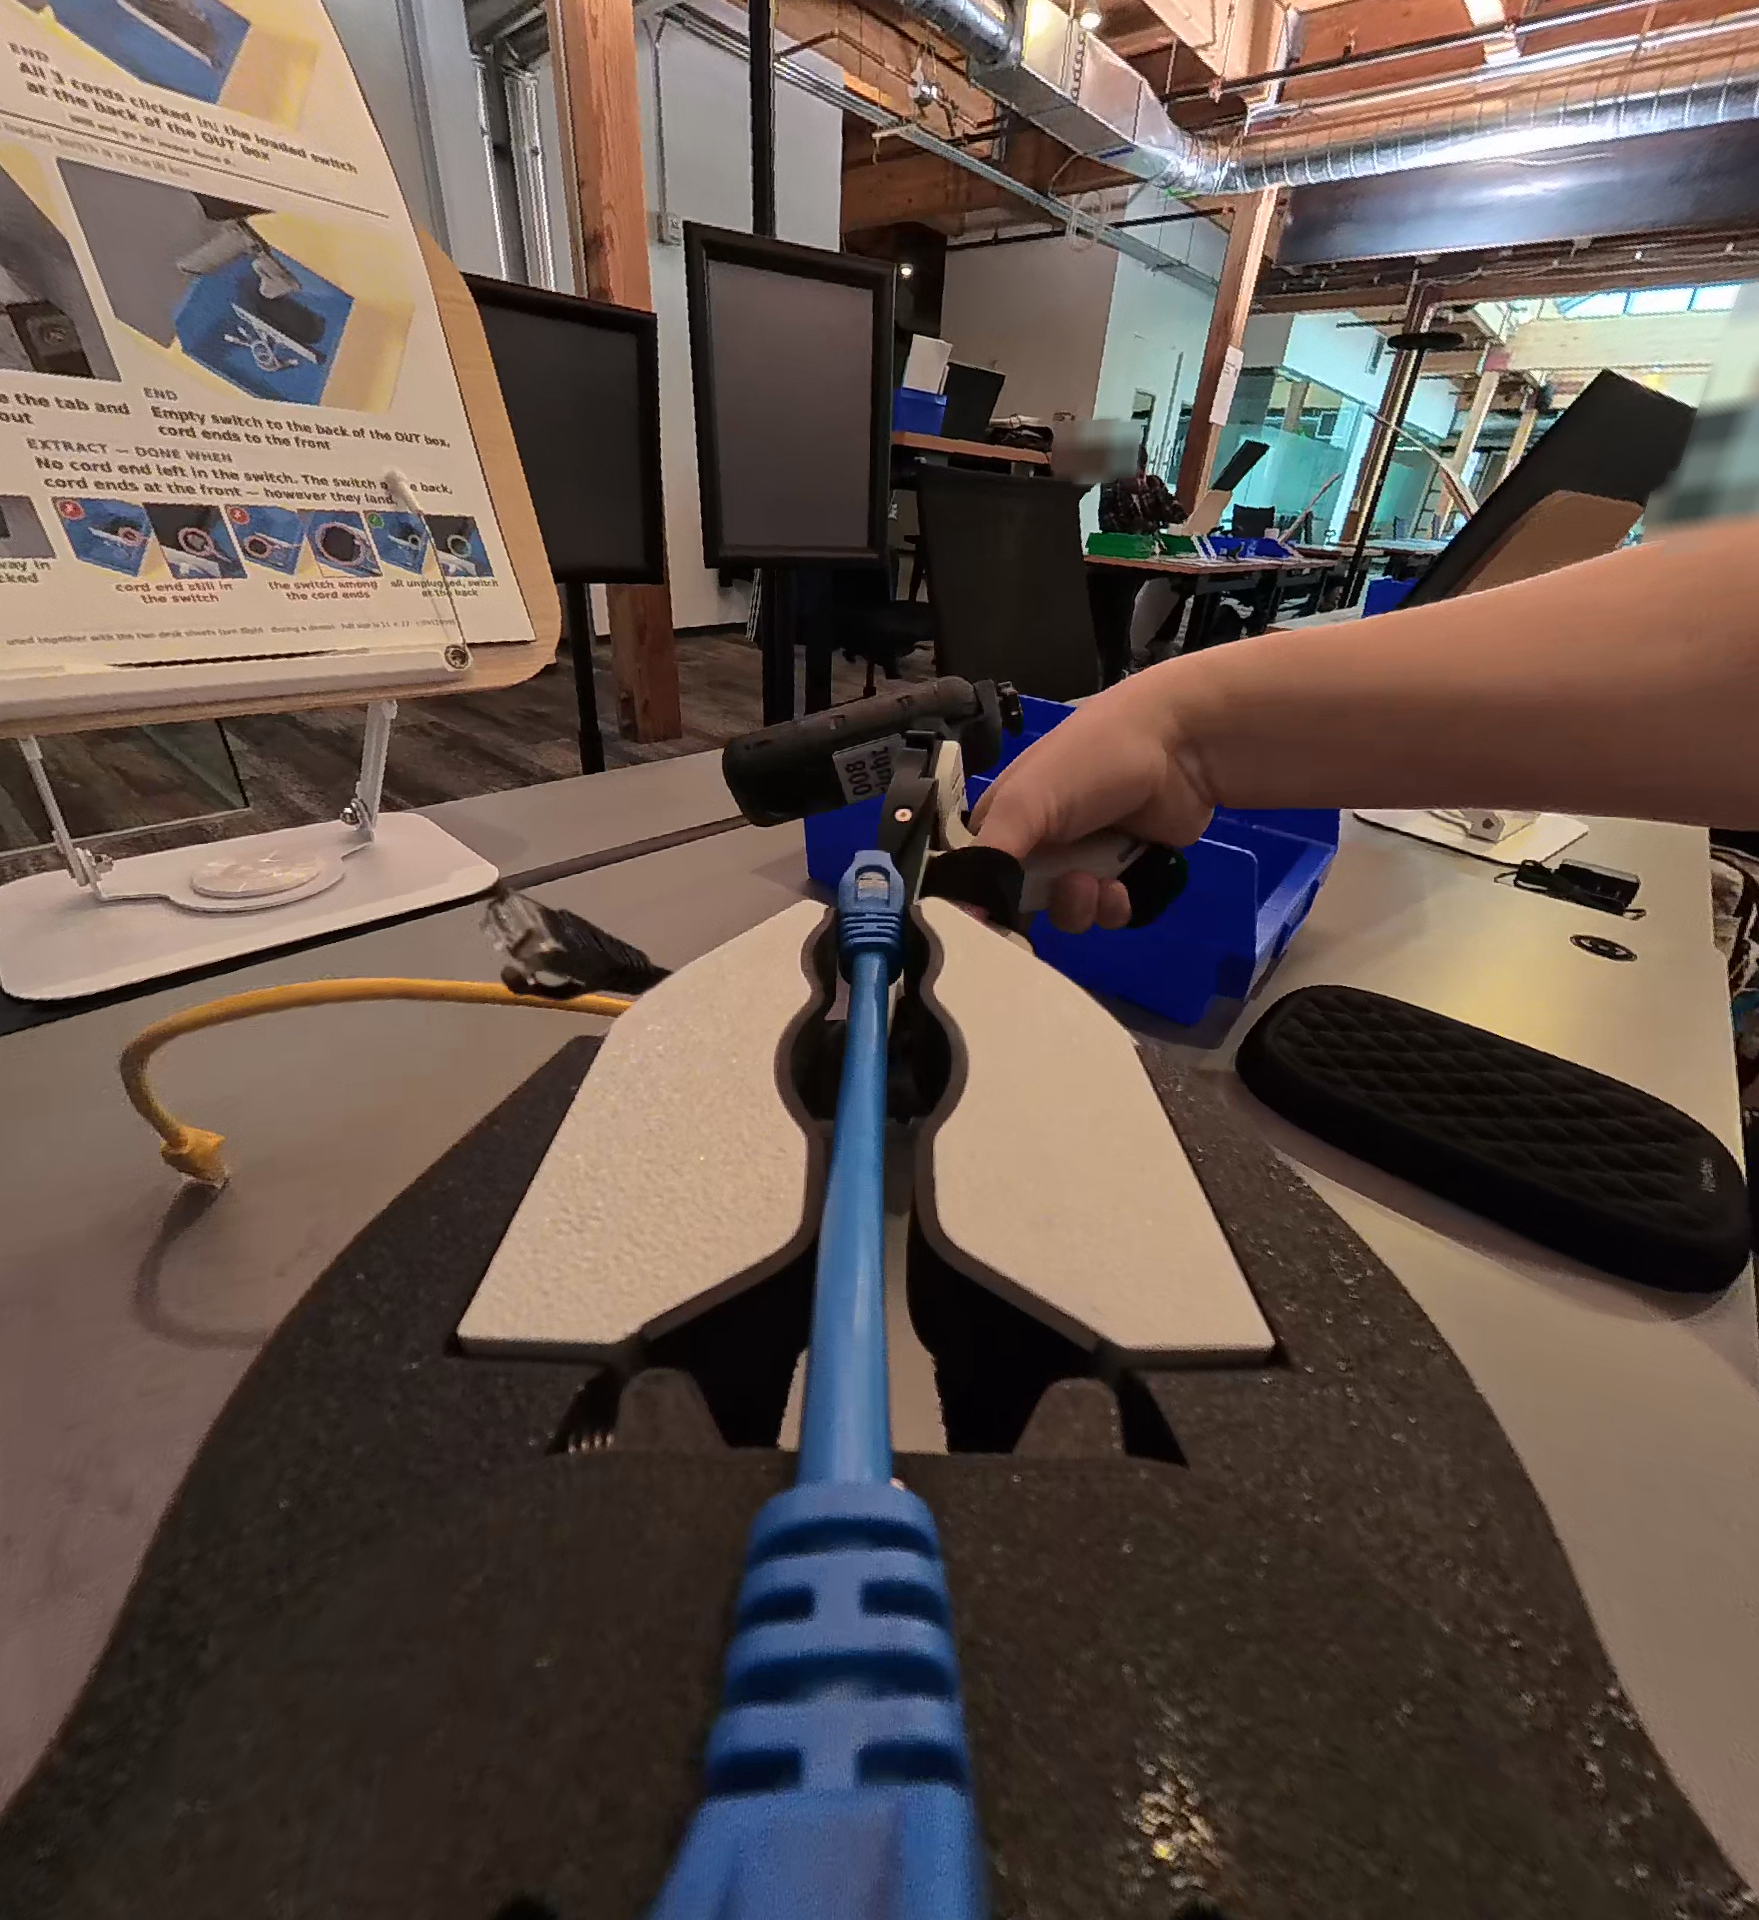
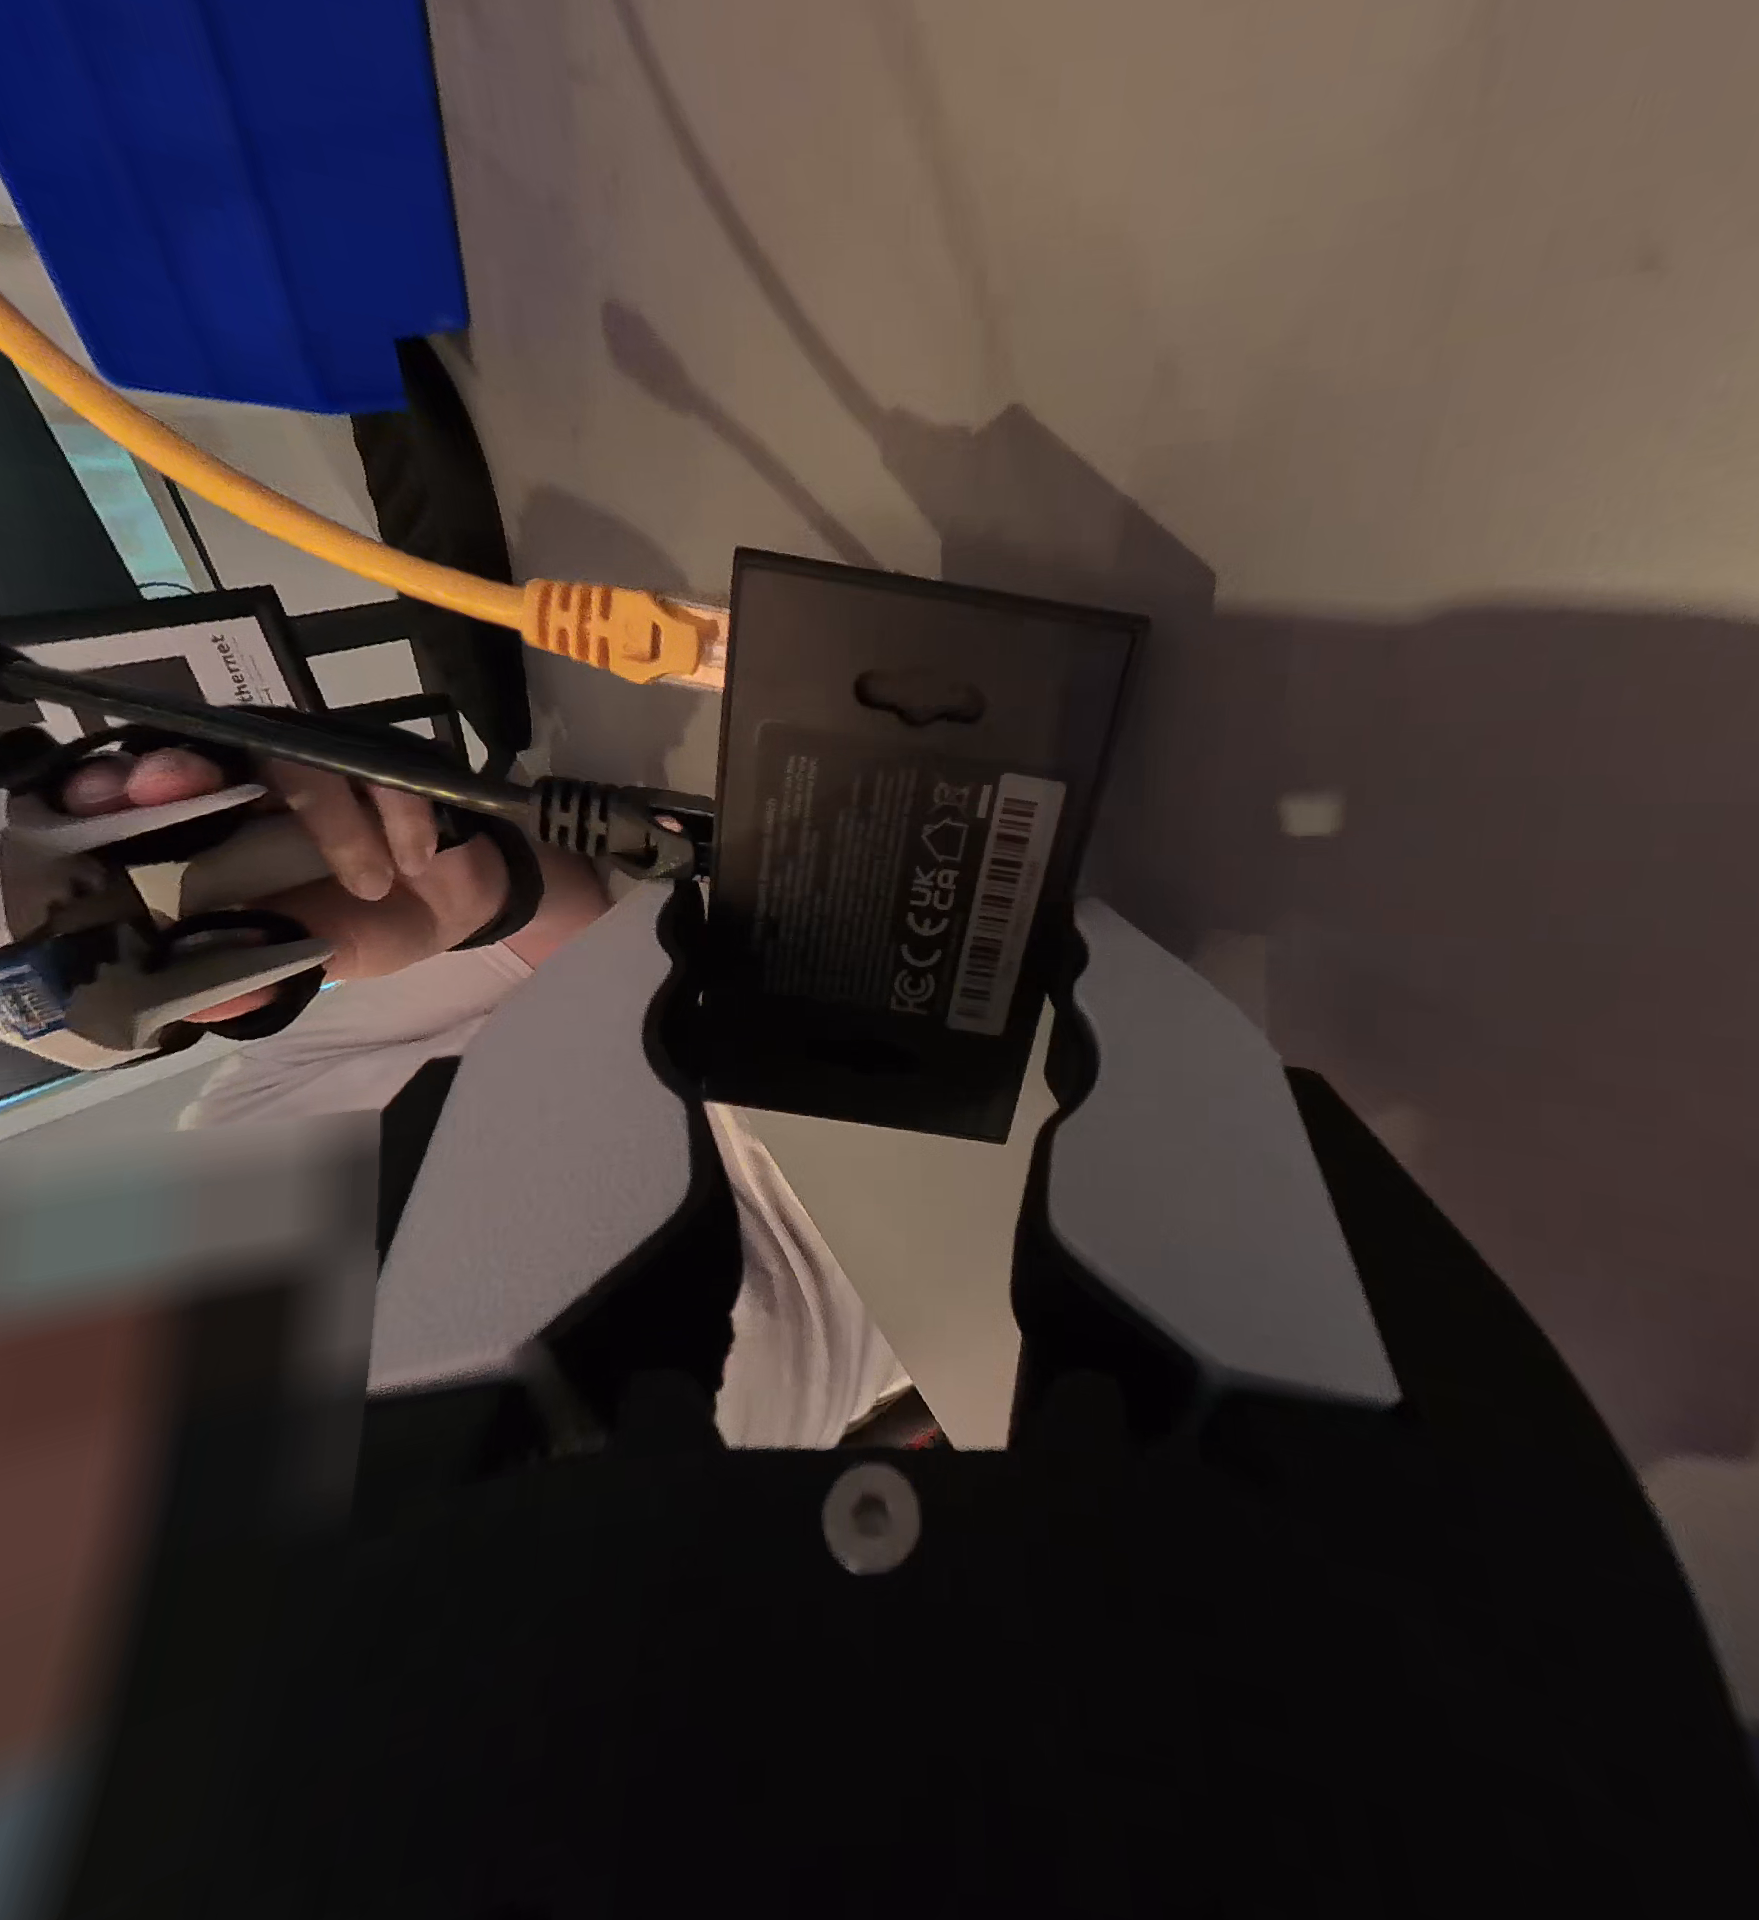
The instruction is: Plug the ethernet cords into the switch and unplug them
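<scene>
Left gripper [image 1: 870,935] clamps blue cord [image 1: 849,1195]; right gripper [image 2: 870,997] grips switch [image 2: 906,842], yellow [image 2: 605,629], black [image 2: 594,816] cords plugged; ports hidden.

Grey desk [image 1: 44,1195], matte, with a dark mat strip at 9 o'clock. Lying on it: yellow cord [image 1: 262,1013] curled at 9, white stand base [image 1: 231,894] at 10, blue bin [image 1: 1197,925] at 1, black quilted wrist rest [image 1: 1488,1132] at 3.

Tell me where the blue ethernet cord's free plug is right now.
In the left wrist view, the blue ethernet cord runs between the left gripper fingers, plug at their tips, facing the blue plastic bin.
</scene>
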{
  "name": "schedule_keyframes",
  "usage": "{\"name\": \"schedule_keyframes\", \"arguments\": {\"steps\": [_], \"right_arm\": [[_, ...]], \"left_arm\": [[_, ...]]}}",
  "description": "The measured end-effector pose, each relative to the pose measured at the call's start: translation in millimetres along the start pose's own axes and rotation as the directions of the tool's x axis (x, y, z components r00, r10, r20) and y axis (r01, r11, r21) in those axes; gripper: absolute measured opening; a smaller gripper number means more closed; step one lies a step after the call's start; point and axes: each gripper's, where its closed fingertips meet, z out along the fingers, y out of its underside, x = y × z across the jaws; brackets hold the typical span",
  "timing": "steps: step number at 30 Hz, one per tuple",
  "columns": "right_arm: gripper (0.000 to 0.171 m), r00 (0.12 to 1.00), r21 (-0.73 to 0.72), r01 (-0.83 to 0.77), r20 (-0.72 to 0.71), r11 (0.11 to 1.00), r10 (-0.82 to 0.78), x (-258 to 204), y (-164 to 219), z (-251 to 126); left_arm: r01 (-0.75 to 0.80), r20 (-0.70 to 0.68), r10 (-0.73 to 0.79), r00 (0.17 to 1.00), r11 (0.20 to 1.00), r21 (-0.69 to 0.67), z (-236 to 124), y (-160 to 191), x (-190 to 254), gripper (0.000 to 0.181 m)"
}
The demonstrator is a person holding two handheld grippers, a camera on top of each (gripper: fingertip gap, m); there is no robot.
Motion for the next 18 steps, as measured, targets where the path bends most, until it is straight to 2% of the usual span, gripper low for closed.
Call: {"name": "schedule_keyframes", "arguments": {"steps": [13, 18], "right_arm": [[0.061, 0.972, 0.066, 0.049, 0.227, 0.997, -0.063, -33.5, 3.5, -3.7], [0.061, 0.942, 0.073, 0.076, 0.322, 0.994, -0.096, -51.7, 11.8, 2.1]], "left_arm": [[0.002, 0.039, -0.001, 0.999, 0.999, -0.036, 3.3, 8.7, -7.2, 0.011], [-0.013, 0.047, 0.013, 0.999, 1.0, 0.002, 2.1, 4.2, -7.8, 0.011]]}}
